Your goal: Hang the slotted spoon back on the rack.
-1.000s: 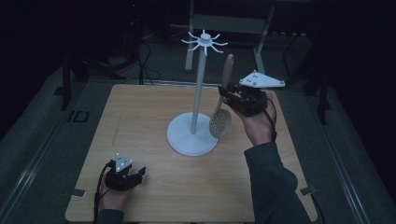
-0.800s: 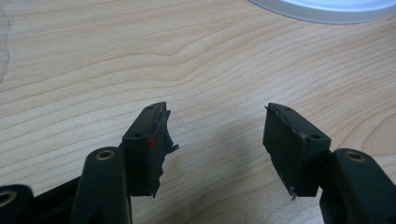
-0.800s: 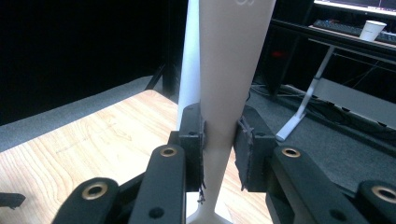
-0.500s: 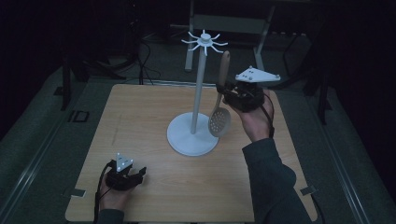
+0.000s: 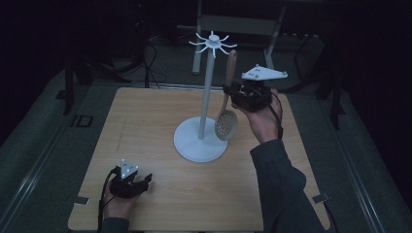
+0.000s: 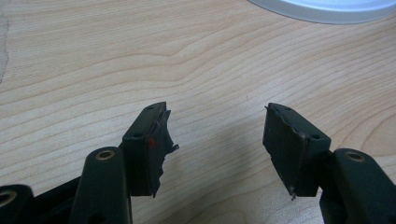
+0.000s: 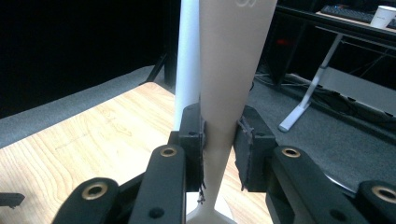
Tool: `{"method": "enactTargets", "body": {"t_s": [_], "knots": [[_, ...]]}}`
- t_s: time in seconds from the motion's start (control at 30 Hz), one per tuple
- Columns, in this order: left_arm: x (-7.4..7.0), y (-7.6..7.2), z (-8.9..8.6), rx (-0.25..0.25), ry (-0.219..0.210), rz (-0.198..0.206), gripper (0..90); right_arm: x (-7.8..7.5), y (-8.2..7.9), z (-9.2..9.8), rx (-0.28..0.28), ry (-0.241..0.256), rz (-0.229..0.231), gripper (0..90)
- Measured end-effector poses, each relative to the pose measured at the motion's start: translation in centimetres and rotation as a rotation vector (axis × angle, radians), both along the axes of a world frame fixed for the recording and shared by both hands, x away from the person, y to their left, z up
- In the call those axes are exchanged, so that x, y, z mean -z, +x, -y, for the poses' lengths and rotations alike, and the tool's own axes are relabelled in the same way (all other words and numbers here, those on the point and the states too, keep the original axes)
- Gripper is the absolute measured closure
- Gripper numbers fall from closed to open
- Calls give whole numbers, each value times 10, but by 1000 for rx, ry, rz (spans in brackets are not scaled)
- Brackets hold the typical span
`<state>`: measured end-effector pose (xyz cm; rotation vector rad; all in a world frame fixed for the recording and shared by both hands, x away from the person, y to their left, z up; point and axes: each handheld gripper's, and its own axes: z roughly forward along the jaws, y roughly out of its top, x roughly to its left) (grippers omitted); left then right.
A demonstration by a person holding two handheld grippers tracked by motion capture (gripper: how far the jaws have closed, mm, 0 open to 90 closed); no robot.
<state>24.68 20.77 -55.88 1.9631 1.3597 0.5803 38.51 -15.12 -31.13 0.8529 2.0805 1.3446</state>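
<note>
Slotted spoon has swung nearer upright, bowl down, beside stand

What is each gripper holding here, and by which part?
The right gripper clamps the slotted spoon by its handle, bowl hanging down beside the white stand. The left gripper is open, holding nothing.

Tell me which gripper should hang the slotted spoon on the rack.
The right gripper: it is shut on the slotted spoon beside the rack. The left gripper rests open at the table's near edge.
</note>
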Motion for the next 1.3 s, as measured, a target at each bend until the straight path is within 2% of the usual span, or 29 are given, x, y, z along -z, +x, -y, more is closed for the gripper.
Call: {"method": "enactTargets", "body": {"t_s": [1.3], "knots": [[-1,-1,-2,-3,-5,3,408,0,16,-21,12,-19,-39,740]]}}
